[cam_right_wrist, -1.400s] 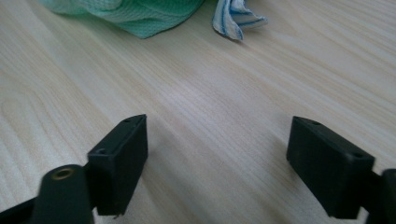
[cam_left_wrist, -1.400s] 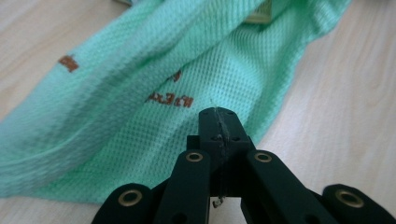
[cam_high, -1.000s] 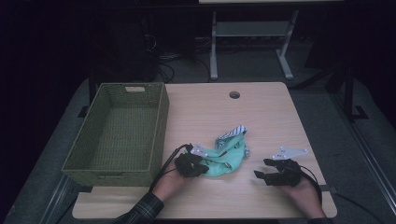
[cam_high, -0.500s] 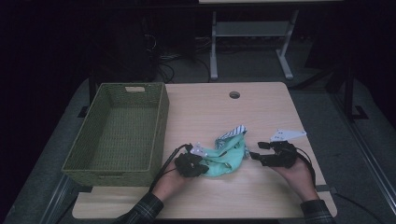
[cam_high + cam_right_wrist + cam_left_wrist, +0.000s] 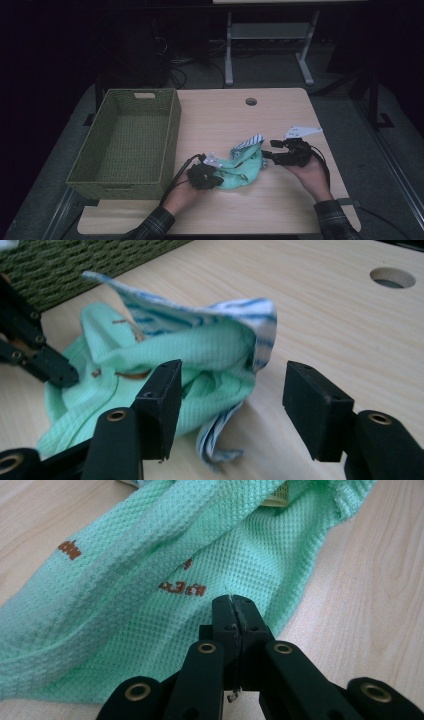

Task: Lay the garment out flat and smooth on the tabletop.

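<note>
The left gripper (image 5: 212,167) has its jaws pinched together on a fold of the green cloth (image 5: 245,169), seemingly anchoring the heap near the table's (image 5: 220,112) front edge, beside the basket (image 5: 127,137). The right gripper (image 5: 272,150), jaws apart, faces the striped cloth (image 5: 250,142) end, probably about to grab it.

A dim lab: bare desk (image 5: 280,112), floor cables (image 5: 175,62), metal frame (image 5: 265,45).

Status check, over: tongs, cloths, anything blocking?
Left tongs shut, at the green cloth. Right tongs open, cloth bundle's end between the jaws, unpinched. Striped cloth draped over green. Wicker basket alongside, nothing blocking.
</note>
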The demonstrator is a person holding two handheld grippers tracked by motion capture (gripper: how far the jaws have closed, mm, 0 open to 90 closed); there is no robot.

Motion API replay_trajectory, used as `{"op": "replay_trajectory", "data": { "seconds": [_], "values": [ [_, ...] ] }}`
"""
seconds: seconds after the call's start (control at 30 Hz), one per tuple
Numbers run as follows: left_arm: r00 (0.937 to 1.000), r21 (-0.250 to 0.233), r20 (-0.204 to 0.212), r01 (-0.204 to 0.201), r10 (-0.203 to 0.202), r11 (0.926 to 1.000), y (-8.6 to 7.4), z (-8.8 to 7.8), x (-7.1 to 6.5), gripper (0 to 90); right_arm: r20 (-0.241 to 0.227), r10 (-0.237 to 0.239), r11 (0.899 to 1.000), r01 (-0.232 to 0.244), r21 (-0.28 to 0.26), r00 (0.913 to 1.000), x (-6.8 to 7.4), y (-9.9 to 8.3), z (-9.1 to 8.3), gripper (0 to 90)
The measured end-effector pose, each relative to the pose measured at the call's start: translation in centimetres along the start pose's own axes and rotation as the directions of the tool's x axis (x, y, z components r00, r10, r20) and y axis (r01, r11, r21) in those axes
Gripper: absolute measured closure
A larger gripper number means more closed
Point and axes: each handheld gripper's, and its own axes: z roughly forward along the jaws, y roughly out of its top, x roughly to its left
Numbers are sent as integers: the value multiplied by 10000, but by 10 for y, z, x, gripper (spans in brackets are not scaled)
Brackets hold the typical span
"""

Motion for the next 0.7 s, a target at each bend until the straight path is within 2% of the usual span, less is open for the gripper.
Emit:
{"op": "replay_trajectory", "data": {
  "seconds": [0.1,0.27,0.37,0.47,0.6,0.7],
  "values": [
    [9999,-74,12,106,-106,9999,0,1,-1,887,-69,24,10000,-25,-42,10000,-2,5,5,395],
    [10000,-78,2,68,-68,9999,0,0,0,887,-114,8,9999,-9,-109,9999,-3,11,13,388],
    [10000,-13,-24,-14,14,10000,0,0,0,887,-331,135,9995,-144,-282,9994,-5,13,19,388],
    [10000,-124,-42,74,-74,9999,0,1,-1,887,-363,189,9997,-195,-162,9992,-6,16,25,399],
    [10000,-109,-54,53,-54,9999,0,1,-2,887,-413,245,9996,-251,-158,9988,-7,17,32,453],
    [10000,-43,-72,-29,29,10000,0,1,-2,887,-379,206,9998,-208,-40,9991,-7,17,37,553]
  ]
}}
